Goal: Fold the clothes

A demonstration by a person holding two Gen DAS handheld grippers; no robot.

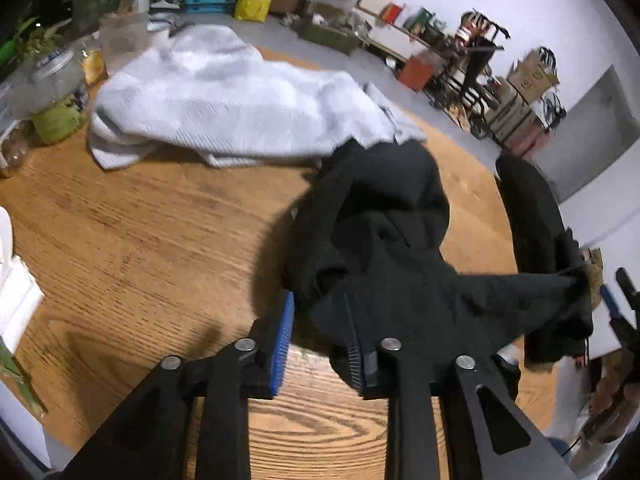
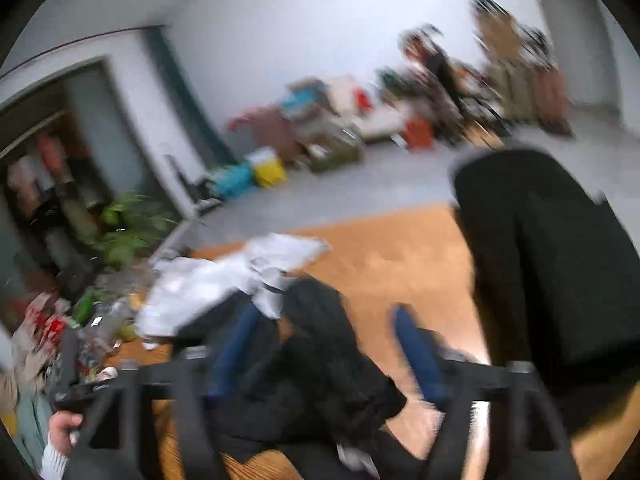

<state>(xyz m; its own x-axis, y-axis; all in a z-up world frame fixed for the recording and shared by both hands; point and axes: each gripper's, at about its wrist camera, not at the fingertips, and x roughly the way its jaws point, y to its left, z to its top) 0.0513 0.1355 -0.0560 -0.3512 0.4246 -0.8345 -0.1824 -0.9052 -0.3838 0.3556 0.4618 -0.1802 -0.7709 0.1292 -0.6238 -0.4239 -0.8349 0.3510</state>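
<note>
A black garment (image 1: 384, 240) is lying crumpled on an orange-brown, wood-grained table (image 1: 140, 240); a pale grey ribbed cloth (image 1: 224, 96) is resting at its far edge.

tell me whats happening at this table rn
A person with a handheld gripper in each hand is working on a black garment, bunched up on the round wooden table. The left gripper has its jaws open with black fabric draped over one finger. The right-wrist view is too blurred to judge that grip. A white garment lies crumpled farther back, untouched.
</note>
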